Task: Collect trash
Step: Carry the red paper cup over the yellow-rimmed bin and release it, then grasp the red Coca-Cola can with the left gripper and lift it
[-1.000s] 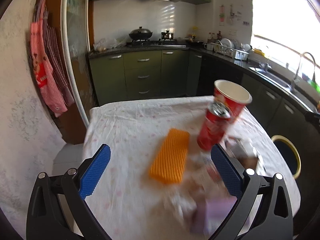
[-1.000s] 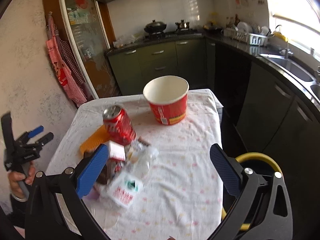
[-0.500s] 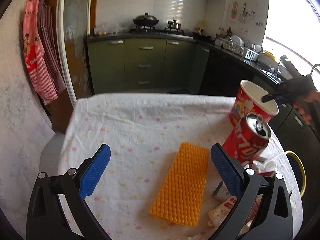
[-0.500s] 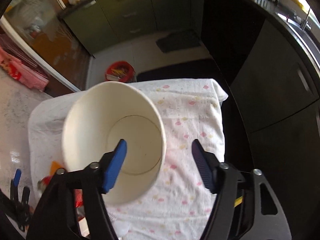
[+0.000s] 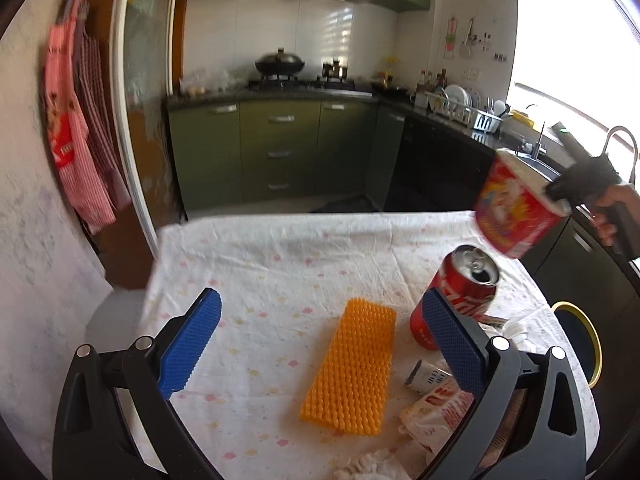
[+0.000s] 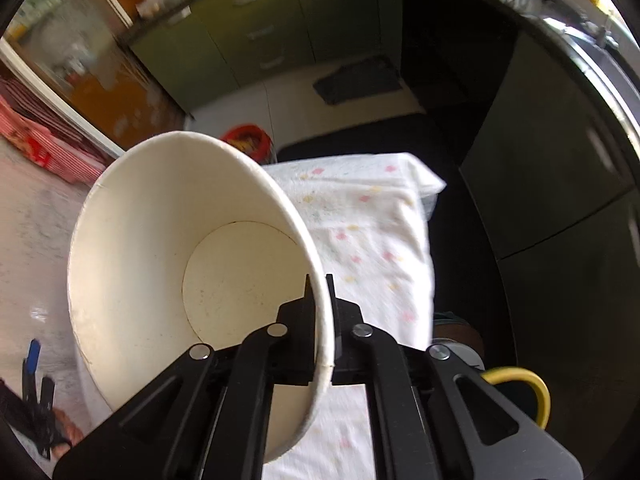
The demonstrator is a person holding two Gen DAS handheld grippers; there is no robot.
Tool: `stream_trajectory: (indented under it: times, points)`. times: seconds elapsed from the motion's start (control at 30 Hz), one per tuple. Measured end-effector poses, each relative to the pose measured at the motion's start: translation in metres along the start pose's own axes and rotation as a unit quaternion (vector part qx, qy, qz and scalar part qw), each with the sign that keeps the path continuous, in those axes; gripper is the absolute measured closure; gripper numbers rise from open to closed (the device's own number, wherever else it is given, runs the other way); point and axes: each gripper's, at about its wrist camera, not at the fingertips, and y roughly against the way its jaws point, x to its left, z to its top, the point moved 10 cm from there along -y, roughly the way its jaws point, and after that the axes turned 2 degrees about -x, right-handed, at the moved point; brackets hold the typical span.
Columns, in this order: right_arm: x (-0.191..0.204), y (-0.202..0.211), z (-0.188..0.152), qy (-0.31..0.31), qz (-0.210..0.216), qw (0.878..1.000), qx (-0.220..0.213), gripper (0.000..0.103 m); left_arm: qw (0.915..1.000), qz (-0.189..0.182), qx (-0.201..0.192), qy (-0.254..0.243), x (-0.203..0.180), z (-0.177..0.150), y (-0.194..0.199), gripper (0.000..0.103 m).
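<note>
The right gripper (image 6: 319, 292) has just been closing and now pinches the rim of the paper cup (image 6: 192, 264), one finger inside the white wall and one outside. The cup hangs tilted, its mouth turned toward the camera, and its inside looks bare. In the left wrist view the same cup (image 5: 516, 210) shows its red printed outside, lifted off the table at the far right, with a hand (image 5: 612, 216) on the gripper's handle behind it.

The left gripper (image 5: 320, 344) stands with its blue pads wide apart and nothing between them, above the near part of the table (image 5: 260, 264), which wears a white cloth with small coloured spots.

On the cloth a red can (image 5: 460, 292) stands upright at the right, its top opened. Just left of it lies an orange ridged pad (image 5: 352, 368), flat, its long side running near to far. Near the right pad, wrappers (image 5: 436, 404) lie in a loose heap at the table's near right, with a crumpled white tissue (image 5: 368, 468) at the near edge.

A yellow-rimmed bin (image 5: 580, 344) sits on the floor to the right of the table.
</note>
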Motion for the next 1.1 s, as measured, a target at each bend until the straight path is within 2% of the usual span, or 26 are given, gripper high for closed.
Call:
stream_trajectory:
  times: [0.13,0.23,0.4,0.5,0.7,0.73,0.77,0.8,0.87,0.93,1.1]
  points:
    - [-0.036,0.069,-0.045,-0.007,-0.008,1.000,-0.029,0.100,0.9998,-0.002,-0.004,-0.017,-0.010,-0.002,0.036,0.004]
    - [-0.094,0.098,-0.099,-0.038,-0.038,0.998,-0.027,0.099,0.9994,-0.004,-0.003,-0.035,-0.024,-0.012,0.058,0.004]
    - [-0.172,0.093,-0.172,-0.090,-0.067,0.994,-0.005,0.098,0.9988,-0.008,-0.007,-0.049,-0.047,-0.028,0.086,0.004]
    - [-0.204,0.066,-0.204,-0.105,-0.080,0.991,0.014,0.097,0.9988,-0.011,-0.005,-0.048,-0.058,-0.029,0.094,0.004]
    - [-0.232,0.008,-0.220,-0.139,-0.062,0.988,0.037,0.095,0.9983,-0.032,0.010,-0.049,-0.085,-0.025,0.091,0.004]
    - [-0.231,0.001,-0.220,-0.144,-0.060,0.987,0.041,0.078,0.9981,-0.035,0.014,-0.050,-0.088,-0.024,0.087,0.004]
    - [-0.237,-0.008,-0.222,-0.150,-0.069,0.985,0.046,0.054,0.9978,-0.037,0.021,-0.051,-0.093,-0.024,0.083,0.004]
    - [-0.241,-0.010,-0.221,-0.152,-0.081,0.984,0.042,0.048,0.9974,-0.039,0.028,-0.053,-0.097,-0.023,0.078,0.004]
    - [-0.241,-0.008,-0.224,-0.148,-0.083,0.985,0.030,0.048,0.9965,-0.044,0.038,-0.060,-0.105,-0.020,0.067,0.004]
    - [-0.230,0.002,-0.224,-0.150,-0.055,0.987,0.015,0.048,0.9955,-0.047,0.046,-0.068,-0.110,-0.016,0.056,0.004]
    - [-0.201,0.026,-0.224,-0.127,-0.020,0.992,-0.014,0.048,0.9918,-0.051,0.073,-0.091,-0.123,-0.002,0.018,0.004]
